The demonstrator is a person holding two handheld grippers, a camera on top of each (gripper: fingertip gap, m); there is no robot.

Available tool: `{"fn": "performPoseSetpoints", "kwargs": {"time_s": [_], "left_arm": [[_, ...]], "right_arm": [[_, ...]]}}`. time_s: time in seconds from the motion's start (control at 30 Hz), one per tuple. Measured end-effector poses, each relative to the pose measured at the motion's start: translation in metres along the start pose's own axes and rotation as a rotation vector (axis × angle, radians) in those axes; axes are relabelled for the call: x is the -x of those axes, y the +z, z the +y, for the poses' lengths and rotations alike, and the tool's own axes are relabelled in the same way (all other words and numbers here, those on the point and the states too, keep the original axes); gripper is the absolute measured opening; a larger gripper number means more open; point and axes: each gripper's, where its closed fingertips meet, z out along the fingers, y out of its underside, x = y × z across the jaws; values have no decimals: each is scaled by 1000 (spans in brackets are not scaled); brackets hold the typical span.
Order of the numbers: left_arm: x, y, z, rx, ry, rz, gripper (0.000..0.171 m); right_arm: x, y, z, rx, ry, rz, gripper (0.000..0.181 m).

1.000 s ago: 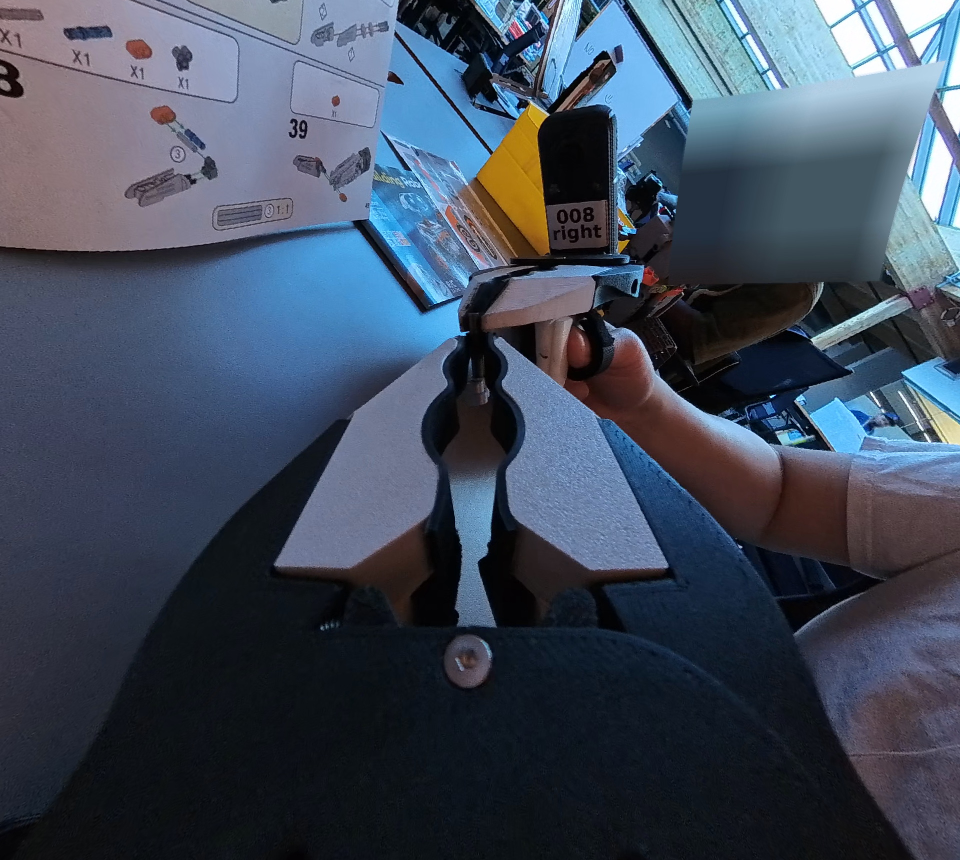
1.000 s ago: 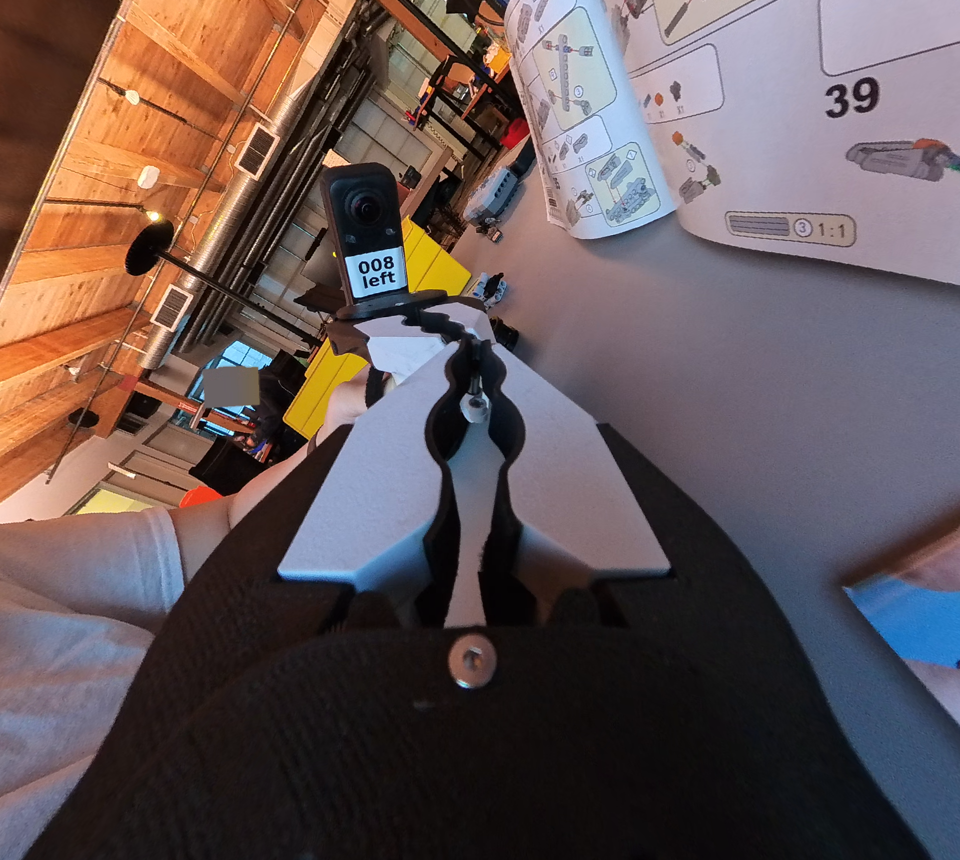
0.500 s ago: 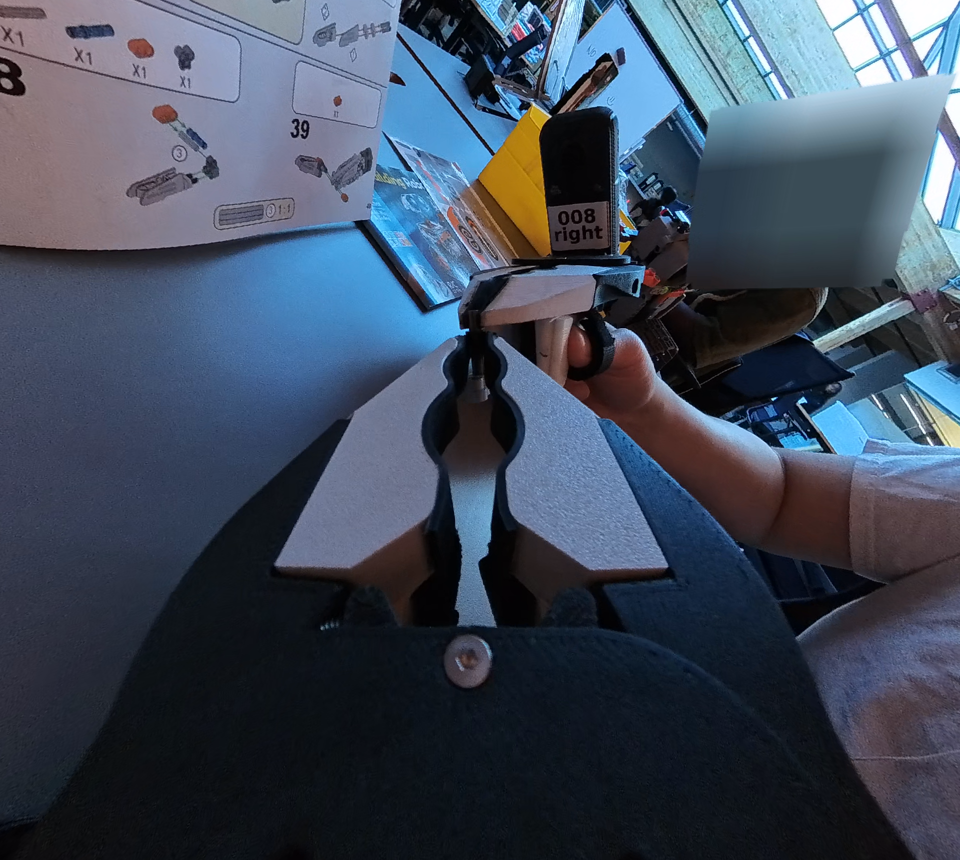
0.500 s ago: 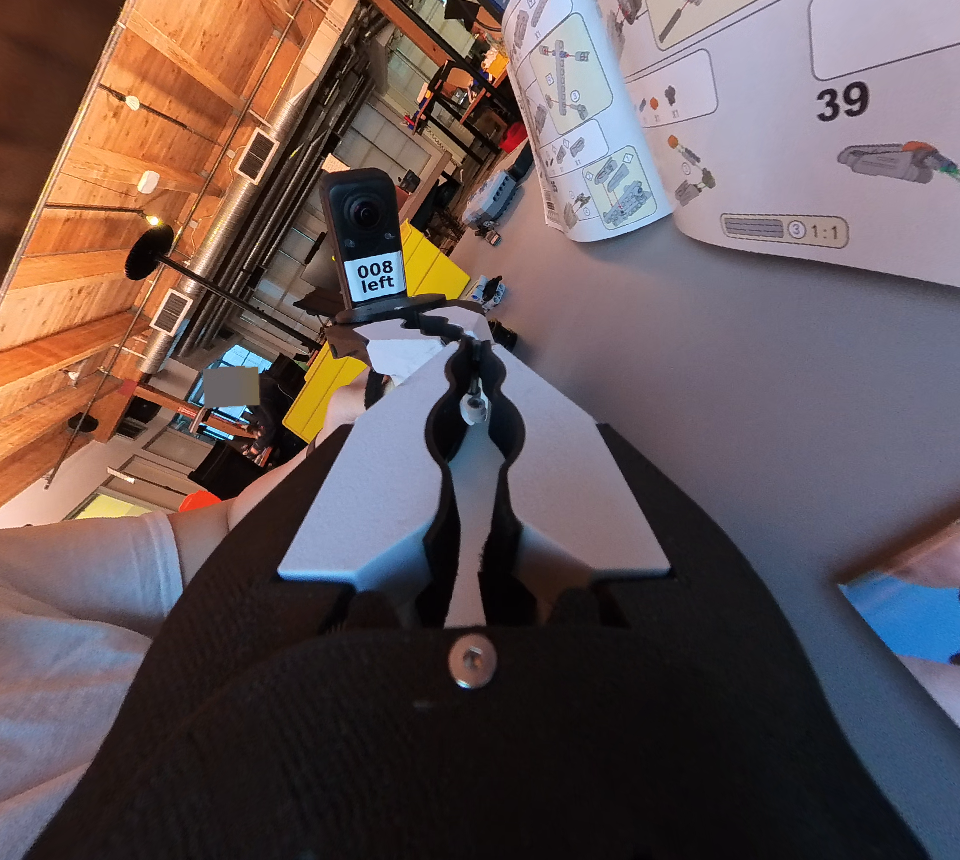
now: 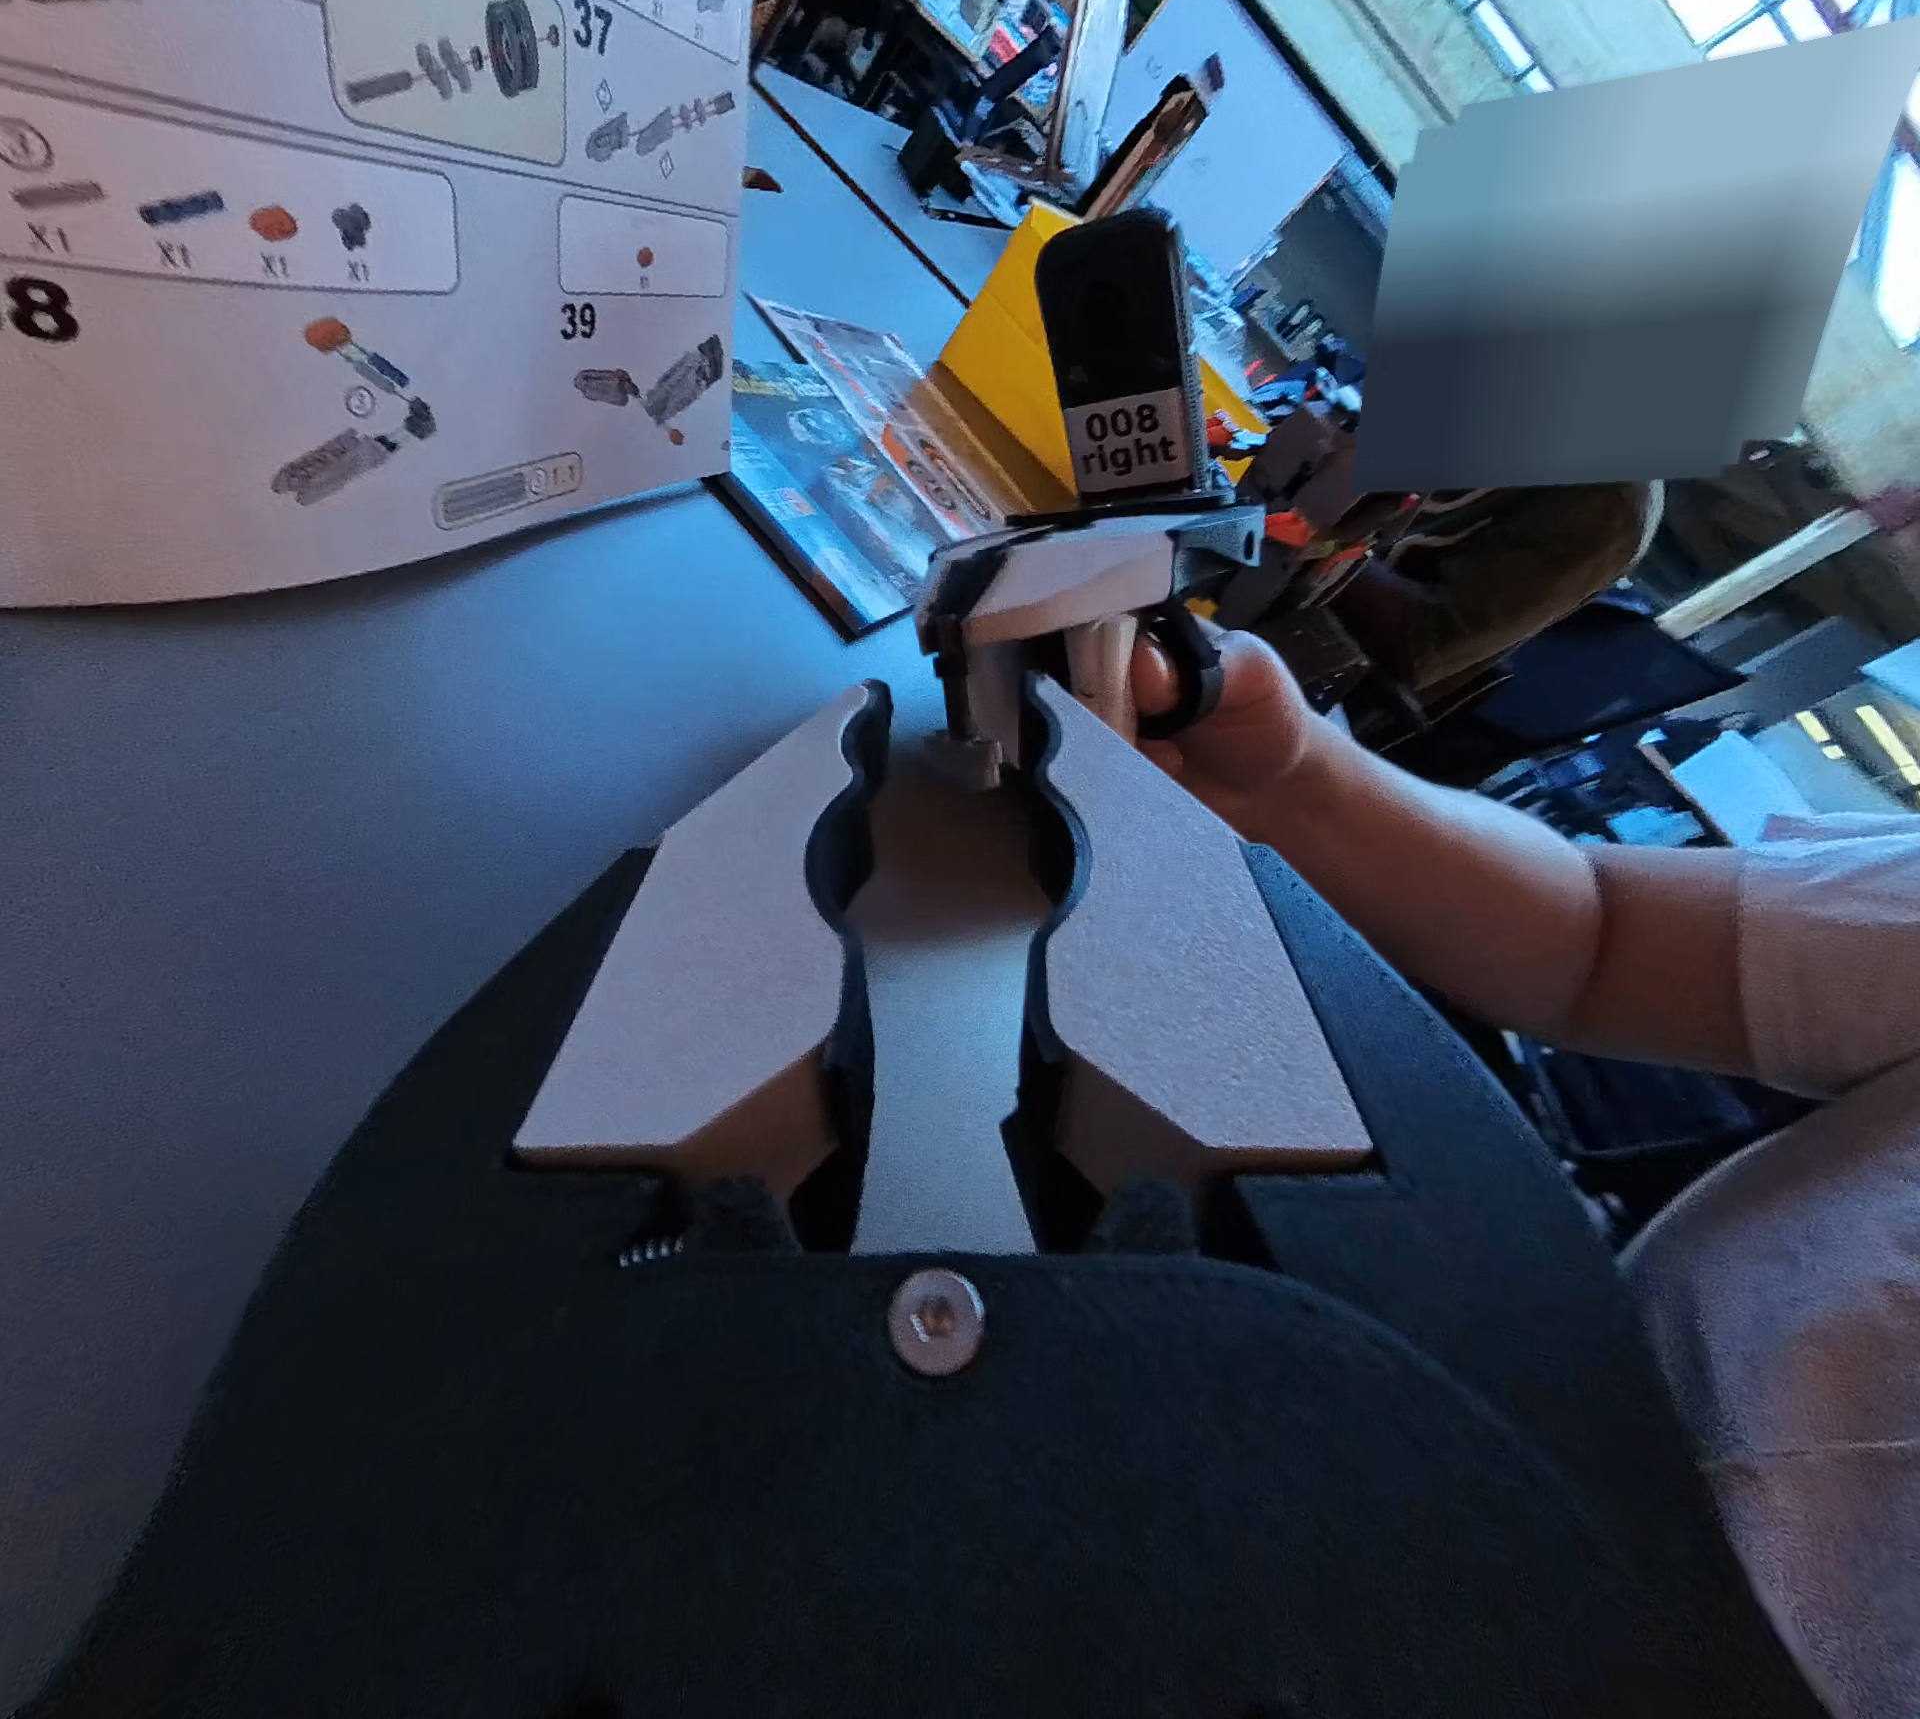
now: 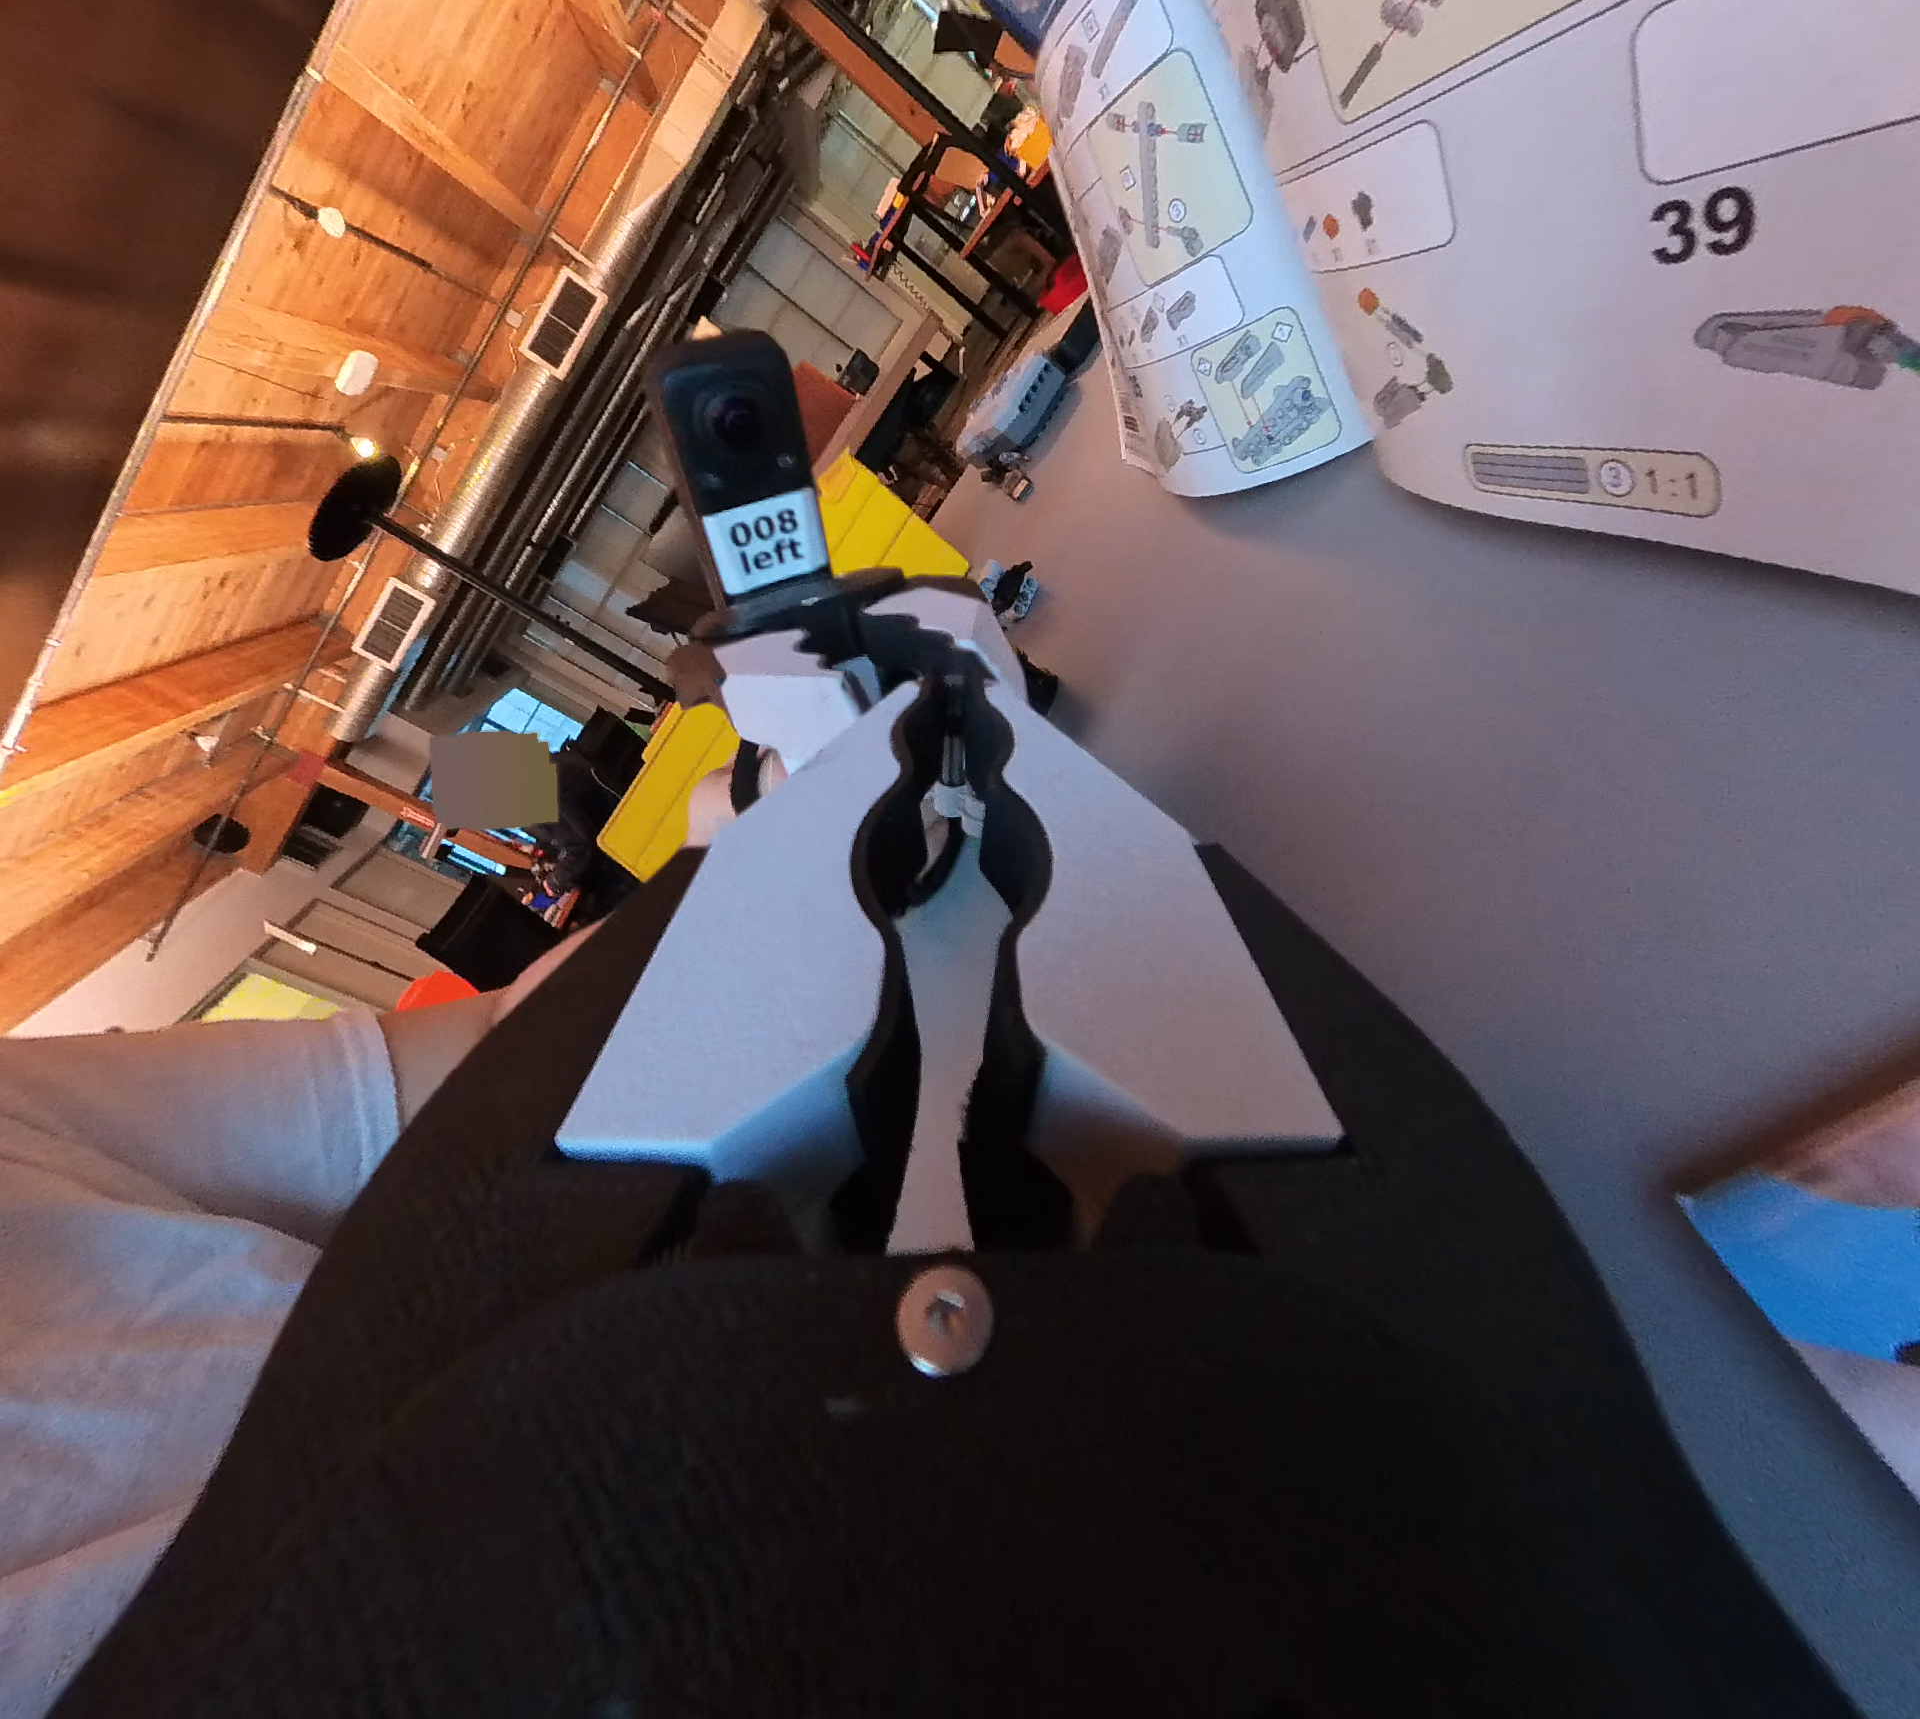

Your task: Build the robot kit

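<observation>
Grey bench (image 5: 312, 838), instruction booklet (image 5: 364, 215) open beyond. Left gripper (image 5: 956, 724) jaws parted, empty, tips beside small grey brick part (image 5: 971, 755). Right gripper (image 6: 951, 734) narrow, pinching that part. Grippers face tip to tip.

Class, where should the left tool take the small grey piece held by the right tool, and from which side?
Grip the small grey piece by its free end, which sticks out past the right tool's shut tips. Probably come head-on with the open left tool, which faces it.
</observation>
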Motion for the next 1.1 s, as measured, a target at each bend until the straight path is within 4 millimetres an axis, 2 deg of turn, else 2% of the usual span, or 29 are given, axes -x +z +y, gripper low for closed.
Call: {"fn": "performPoseSetpoints", "kwargs": {"time_s": [0.1, 0.2, 0.4, 0.7, 1.1], "left_arm": [[3, -1, -2, -6, 39, -42, 21], [2, 0, -1, 2, 45, -35, 11], [1, 3, 2, 28, 91, -59, 4], [3, 3, 3, 36, 165, -142, 5], [4, 6, 3, 8, 153, -167, 5]], "right_arm": [[0, 3, 5, 27, -27, 16, 3], [-1, 3, 3, 17, -16, 14, 3], [0, 3, 3, 11, 9, 1, 3], [-1, 4, 6, 20, -26, 24, 3], [-3, 1, 0, -27, -38, 64, 2]]}}
